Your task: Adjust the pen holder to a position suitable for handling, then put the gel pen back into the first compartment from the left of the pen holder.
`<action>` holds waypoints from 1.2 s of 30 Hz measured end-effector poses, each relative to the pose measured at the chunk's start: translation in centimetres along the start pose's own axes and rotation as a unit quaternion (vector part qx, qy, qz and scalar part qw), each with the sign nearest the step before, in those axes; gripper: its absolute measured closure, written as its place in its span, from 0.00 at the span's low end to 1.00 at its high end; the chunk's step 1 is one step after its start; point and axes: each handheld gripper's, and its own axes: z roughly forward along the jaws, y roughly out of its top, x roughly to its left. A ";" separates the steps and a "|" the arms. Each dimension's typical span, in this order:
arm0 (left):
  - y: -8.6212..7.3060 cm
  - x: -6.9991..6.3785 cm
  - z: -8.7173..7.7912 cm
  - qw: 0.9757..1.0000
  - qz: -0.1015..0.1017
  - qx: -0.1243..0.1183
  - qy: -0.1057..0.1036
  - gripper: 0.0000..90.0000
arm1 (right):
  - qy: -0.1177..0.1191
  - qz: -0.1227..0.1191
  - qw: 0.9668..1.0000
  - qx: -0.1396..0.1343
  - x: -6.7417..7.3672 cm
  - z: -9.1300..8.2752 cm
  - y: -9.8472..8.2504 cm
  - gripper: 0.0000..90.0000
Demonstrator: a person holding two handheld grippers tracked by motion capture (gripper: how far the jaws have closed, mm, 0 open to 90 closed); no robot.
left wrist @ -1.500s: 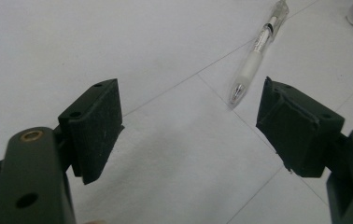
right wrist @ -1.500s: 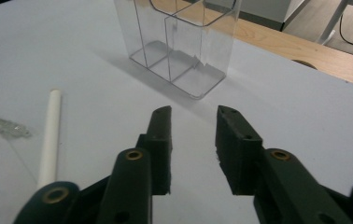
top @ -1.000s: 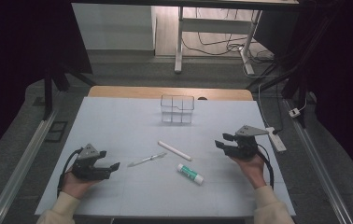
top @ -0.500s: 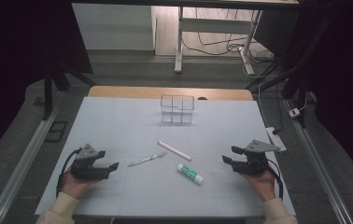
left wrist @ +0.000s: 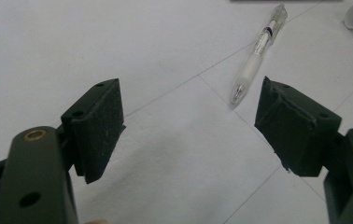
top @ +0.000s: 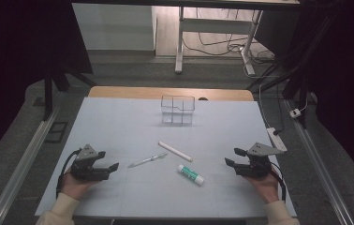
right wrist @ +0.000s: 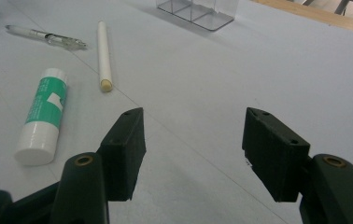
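While both hands rest at the near edge of the table (top: 119,122), the left gripper (top: 107,160) keeps its place, and its jaws stand wide apart with nothing between them. The right gripper (top: 230,157) has come down and nearer to the person since a second ago, and its jaws have just been opening; they are now wide and hold nothing.

Just beyond the grippers three things lie loose on the table: the glue stick (top: 190,174), nearest to the right gripper, then the clear pen (top: 147,161), whose tip points toward the left gripper, and the white stick (top: 175,151) between and behind them. Farther back stands the clear organizer box (top: 178,109), with its compartments empty.

I judge that the right gripper is now prepared for a first pick, probably the glue stick, and no thing is moved yet.
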 end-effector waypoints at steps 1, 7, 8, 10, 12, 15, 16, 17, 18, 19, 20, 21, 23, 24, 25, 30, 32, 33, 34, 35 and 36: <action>0.0 0.0 0.0 1.000 0.000 -0.001 0.000 0.26 | -0.001 0.001 1.000 -0.002 0.0 0.0 0.0 0.43; 0.1 0.0 -0.1 1.000 0.001 -0.002 0.000 0.26 | -0.001 0.000 1.000 0.001 -0.1 0.1 -0.1 0.43; 0.1 0.0 -0.1 1.000 0.000 -0.002 0.000 0.26 | -0.001 -0.002 1.000 0.003 -0.1 0.1 -0.1 0.43; 0.1 0.0 -0.1 1.000 0.000 -0.002 0.000 0.27 | -0.002 -0.001 1.000 0.007 -0.1 0.1 -0.1 0.43; 0.1 0.0 -0.1 1.000 0.000 -0.002 0.000 0.27 | 0.000 0.003 1.000 0.005 -0.2 0.2 -0.2 0.42; 0.2 0.0 -0.1 1.000 0.000 -0.003 0.001 0.27 | -0.003 0.002 1.000 0.009 -0.2 0.2 -0.3 0.42; 0.2 -0.1 -0.1 1.000 0.001 -0.003 0.001 0.27 | -0.002 0.001 1.000 0.010 -0.3 0.2 -0.3 0.43; 0.2 -0.1 -0.1 1.000 0.001 -0.002 0.002 0.27 | -0.001 0.003 1.000 0.008 -0.3 0.2 -0.3 0.42; 0.3 -0.1 -0.1 1.000 0.002 -0.003 0.002 0.27 | -0.001 0.003 1.000 0.008 -0.3 0.2 -0.3 0.42; 0.3 -0.1 -0.2 1.000 0.002 -0.003 0.003 0.27 | -0.001 0.003 1.000 0.008 -0.3 0.2 -0.3 0.42; 0.4 -0.1 -0.2 1.000 0.002 -0.004 0.003 0.27 | -0.001 0.003 1.000 0.008 -0.3 0.1 -0.3 0.42; 0.4 -0.2 -0.2 1.000 0.002 -0.004 0.003 0.27 | -0.002 0.003 1.000 0.008 -0.4 0.1 -0.3 0.42; 0.5 -0.3 -0.2 1.000 0.004 -0.004 0.005 0.27 | -0.004 0.005 1.000 0.010 -0.4 0.1 -0.4 0.42; 0.6 -0.3 -0.2 1.000 0.006 -0.003 0.006 0.26 | 0.001 0.011 1.000 0.005 -0.4 0.1 -0.5 0.42; 0.6 -0.4 -0.2 1.000 0.006 -0.004 0.005 0.26 | 0.005 0.016 1.000 0.003 -0.5 0.2 -0.5 0.42; 1.4 -0.7 -0.5 1.000 0.011 -0.005 0.001 0.26 | 0.006 0.013 1.000 0.005 -0.4 0.2 -0.5 0.42; 1.8 -0.9 -0.5 1.000 0.016 -0.003 -0.003 0.26 | 0.007 0.012 1.000 0.005 -0.5 0.2 -0.6 0.42; 2.0 -1.0 -0.4 1.000 0.018 -0.001 -0.005 0.26 | 0.007 0.013 1.000 0.004 -0.4 0.1 -0.5 0.42; 2.2 -1.1 -0.3 1.000 0.021 0.002 -0.008 0.26 | 0.007 0.014 1.000 0.003 -0.4 0.1 -0.5 0.42; 2.5 -1.2 -0.2 1.000 0.025 0.005 -0.009 0.26 | 0.007 0.013 1.000 0.002 -0.4 0.1 -0.5 0.42; 2.7 -1.3 -0.1 1.000 0.028 0.006 -0.010 0.26 | 0.007 0.013 1.000 0.000 -0.4 0.1 -0.5 0.42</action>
